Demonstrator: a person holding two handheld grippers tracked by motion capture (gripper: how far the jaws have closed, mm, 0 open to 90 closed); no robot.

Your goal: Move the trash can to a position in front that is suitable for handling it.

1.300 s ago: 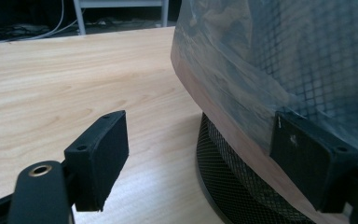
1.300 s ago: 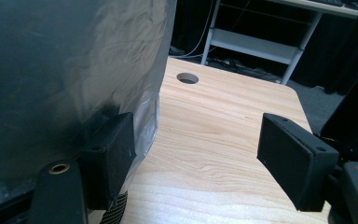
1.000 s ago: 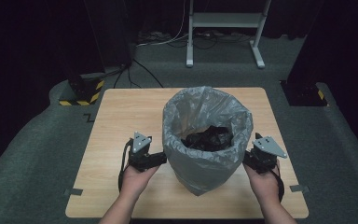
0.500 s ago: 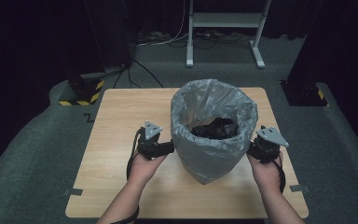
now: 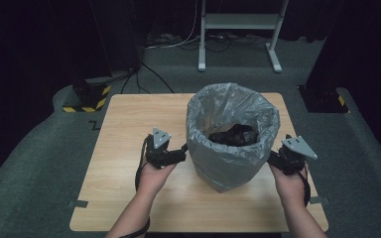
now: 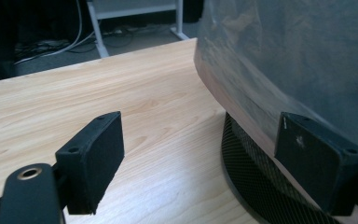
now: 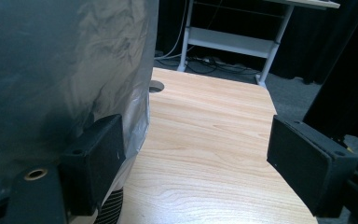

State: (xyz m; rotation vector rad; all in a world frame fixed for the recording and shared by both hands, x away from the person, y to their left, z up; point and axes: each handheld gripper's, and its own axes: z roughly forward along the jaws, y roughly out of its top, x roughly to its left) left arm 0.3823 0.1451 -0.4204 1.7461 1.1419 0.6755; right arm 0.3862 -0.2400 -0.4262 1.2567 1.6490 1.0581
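Note:
A mesh waste bin lined with a grey plastic bag [image 5: 233, 148] stands upright on the wooden table [image 5: 134, 119], with something dark and crumpled [image 5: 235, 135] inside. My left gripper [image 5: 181, 152] is at the bin's left side, open; its jaws have just been opening. In the left gripper view, the left gripper [image 6: 205, 163] has bare table and the bin's mesh base [image 6: 247, 182] between its pads, the bag [image 6: 298, 60] rising beside the right pad. My right gripper [image 5: 273, 158] is at the bin's right side, open, its jaws also just opening. In the right gripper view, the right gripper [image 7: 200, 163] has its left pad against the bag [image 7: 51, 70].
A white metal stand [image 5: 238, 22] and cables lie on the floor behind the table. Black blocks with yellow-black stripes sit at the table's far left [image 5: 87, 96] and far right [image 5: 327, 96]. A round hole [image 7: 156, 86] is cut in the tabletop behind the bin.
The bin has gone from leaning toward me to standing upright, a little farther right and back. Both hands followed it slightly, and both grippers' jaws stand wider.

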